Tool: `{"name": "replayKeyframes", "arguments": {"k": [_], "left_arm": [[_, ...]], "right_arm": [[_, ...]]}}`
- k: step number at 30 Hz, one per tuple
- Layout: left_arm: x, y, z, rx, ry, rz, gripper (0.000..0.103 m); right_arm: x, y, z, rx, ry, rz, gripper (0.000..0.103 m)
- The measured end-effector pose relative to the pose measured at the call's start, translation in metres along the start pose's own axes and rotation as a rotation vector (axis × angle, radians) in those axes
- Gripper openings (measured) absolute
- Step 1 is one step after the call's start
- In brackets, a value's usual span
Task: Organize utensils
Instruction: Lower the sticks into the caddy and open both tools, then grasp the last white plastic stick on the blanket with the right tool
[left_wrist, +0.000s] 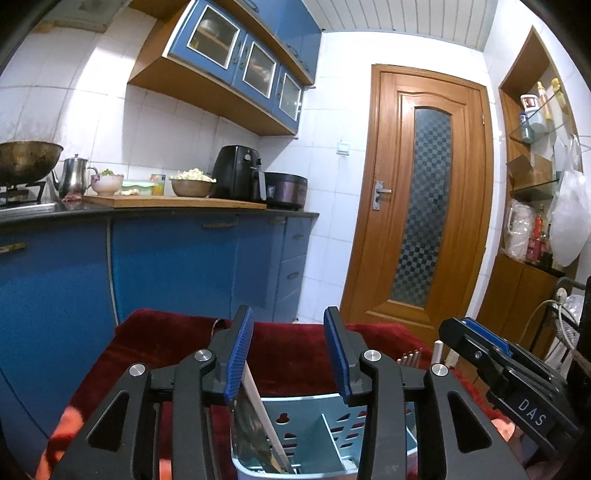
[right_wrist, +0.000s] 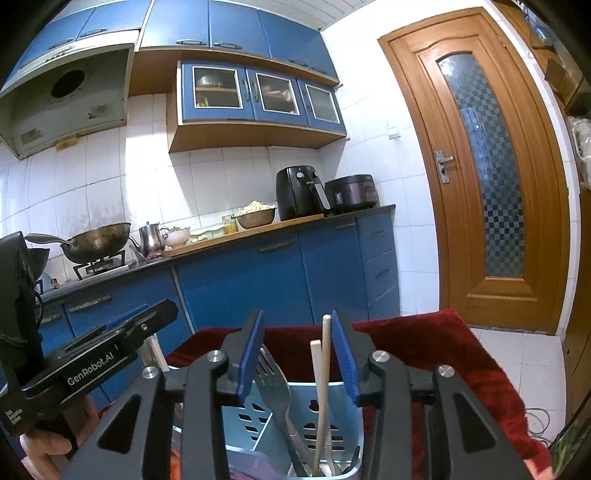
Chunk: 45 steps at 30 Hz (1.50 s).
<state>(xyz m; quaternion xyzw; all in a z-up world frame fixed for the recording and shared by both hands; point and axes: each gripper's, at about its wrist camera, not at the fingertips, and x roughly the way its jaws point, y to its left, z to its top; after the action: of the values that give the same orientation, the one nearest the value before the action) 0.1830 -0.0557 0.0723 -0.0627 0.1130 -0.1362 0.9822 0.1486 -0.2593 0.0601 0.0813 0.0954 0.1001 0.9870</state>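
A light blue plastic utensil holder (left_wrist: 317, 424) with slotted walls stands on a red cloth (left_wrist: 288, 350). In the left wrist view my left gripper (left_wrist: 290, 354) is open above it, and a knife (left_wrist: 251, 424) with a pale handle leans in the holder's left compartment beside the left finger. In the right wrist view my right gripper (right_wrist: 297, 354) is open above the holder (right_wrist: 266, 421). A metal fork (right_wrist: 275, 380) and two wooden chopsticks (right_wrist: 321, 373) stand in the holder between the fingers, touching neither.
The right gripper's body (left_wrist: 498, 365) is close at the right of the left wrist view; the left gripper's body (right_wrist: 92, 354) is at the left of the right wrist view. Blue kitchen cabinets (left_wrist: 166, 258), a worktop with appliances and a wooden door (left_wrist: 417, 203) lie beyond.
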Motion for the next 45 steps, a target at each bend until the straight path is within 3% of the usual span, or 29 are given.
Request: {"name": "replayKeyframes", "arguments": {"k": [8,17,21,32,45], "left_arm": [[-0.033,-0.002,0.004,0.03,0.027,0.018,0.042],[-0.075,0.0,0.002,0.04,0.111,0.041,0.046],[-0.094,0.002,-0.003,0.044,0.161,0.059,0.054],[-0.131,0.021,-0.039,0.032,0.334,0.096,0.061],[-0.138,0.041,-0.075,0.008,0.458,0.125,0.062]], "right_arm": [[-0.027,0.01,0.013,0.008,-0.018,-0.001,0.045],[-0.063,0.028,0.015,0.019,0.053,-0.001,0.051],[-0.079,0.037,0.014,0.014,0.089,-0.007,0.051],[-0.101,0.053,-0.033,0.013,0.297,-0.019,0.056],[-0.095,0.065,-0.079,0.015,0.55,0.023,0.06]]}}
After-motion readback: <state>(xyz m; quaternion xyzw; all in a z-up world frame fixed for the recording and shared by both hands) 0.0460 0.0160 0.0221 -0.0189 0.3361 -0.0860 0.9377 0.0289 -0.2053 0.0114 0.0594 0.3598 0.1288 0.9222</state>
